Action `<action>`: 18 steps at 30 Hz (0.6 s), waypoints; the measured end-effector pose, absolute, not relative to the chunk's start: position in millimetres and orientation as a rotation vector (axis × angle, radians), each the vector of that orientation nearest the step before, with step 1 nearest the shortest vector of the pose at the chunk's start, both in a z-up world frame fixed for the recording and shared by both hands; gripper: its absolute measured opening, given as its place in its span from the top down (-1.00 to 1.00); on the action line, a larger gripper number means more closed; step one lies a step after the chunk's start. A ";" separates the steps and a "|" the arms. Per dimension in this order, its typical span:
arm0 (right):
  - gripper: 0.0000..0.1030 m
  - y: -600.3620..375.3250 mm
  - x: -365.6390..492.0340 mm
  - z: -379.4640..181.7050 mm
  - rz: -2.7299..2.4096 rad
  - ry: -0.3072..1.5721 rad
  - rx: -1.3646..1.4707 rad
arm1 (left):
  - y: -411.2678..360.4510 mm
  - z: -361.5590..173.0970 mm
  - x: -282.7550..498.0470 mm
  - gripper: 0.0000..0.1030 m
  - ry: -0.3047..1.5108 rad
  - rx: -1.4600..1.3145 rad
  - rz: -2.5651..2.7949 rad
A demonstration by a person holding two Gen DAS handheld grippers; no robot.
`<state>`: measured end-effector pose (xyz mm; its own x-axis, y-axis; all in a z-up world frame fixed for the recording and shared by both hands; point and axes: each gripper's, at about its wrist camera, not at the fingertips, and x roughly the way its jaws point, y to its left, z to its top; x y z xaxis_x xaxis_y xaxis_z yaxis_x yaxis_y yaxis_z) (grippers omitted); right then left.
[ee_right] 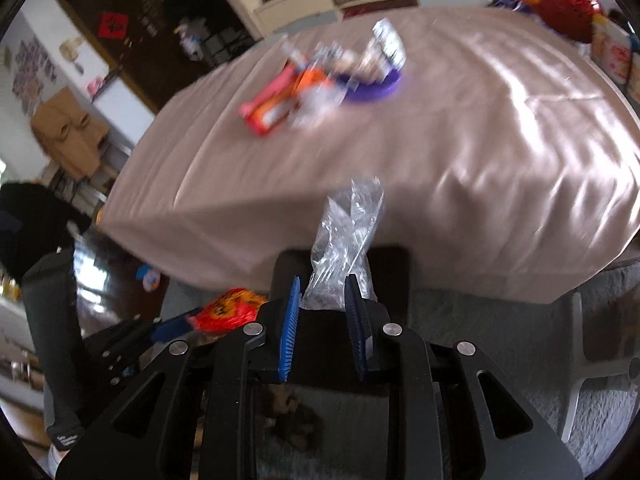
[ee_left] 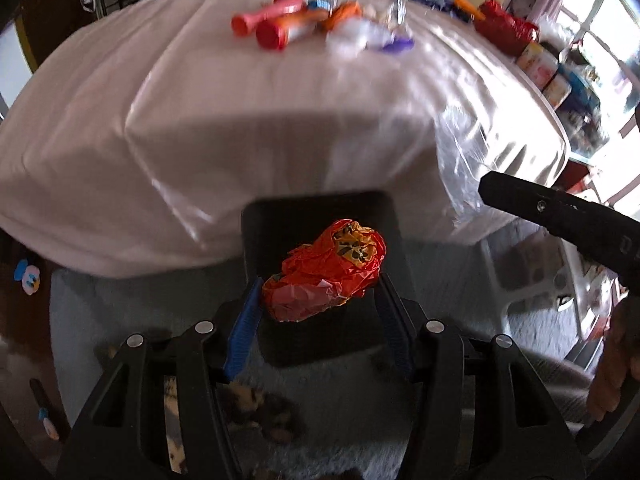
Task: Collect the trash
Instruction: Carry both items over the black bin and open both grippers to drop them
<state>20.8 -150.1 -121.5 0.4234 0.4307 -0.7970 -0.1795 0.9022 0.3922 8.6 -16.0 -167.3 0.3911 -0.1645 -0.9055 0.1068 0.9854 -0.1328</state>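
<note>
My left gripper (ee_left: 318,290) is shut on a crumpled orange-red wrapper (ee_left: 326,276) and holds it over a black bin (ee_left: 256,224) at the table's near edge. The wrapper also shows in the right wrist view (ee_right: 230,308). My right gripper (ee_right: 322,292) is shut on a clear crinkled plastic bag (ee_right: 346,236), held above the same black bin (ee_right: 394,268). More trash lies in a pile on the far part of the table: red and pink tubes (ee_left: 276,24), wrappers, a purple lid (ee_right: 372,88).
The table has a pinkish cloth (ee_left: 240,92). Red bags and boxes (ee_left: 508,30) stand along its right side. A grey rug (ee_right: 500,320) covers the floor beside the bin. The right gripper's body (ee_left: 560,216) reaches in from the right in the left wrist view.
</note>
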 end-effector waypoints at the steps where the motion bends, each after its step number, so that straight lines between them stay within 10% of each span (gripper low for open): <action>1: 0.53 -145.6 19.2 -127.5 0.394 1.091 0.255 | -16.0 -171.7 6.8 -0.05 1.166 -0.047 -0.168; 18: 0.30 -133.2 26.5 -156.2 0.350 1.156 0.246 | -11.5 -186.0 11.9 -0.26 1.197 -0.037 -0.159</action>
<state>26.5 -133.2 -156.2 0.3581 0.3933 -0.8468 -0.1429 0.9193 0.3666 11.9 -11.5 -186.0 0.3557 -0.1427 -0.9237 0.1039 0.9882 -0.1127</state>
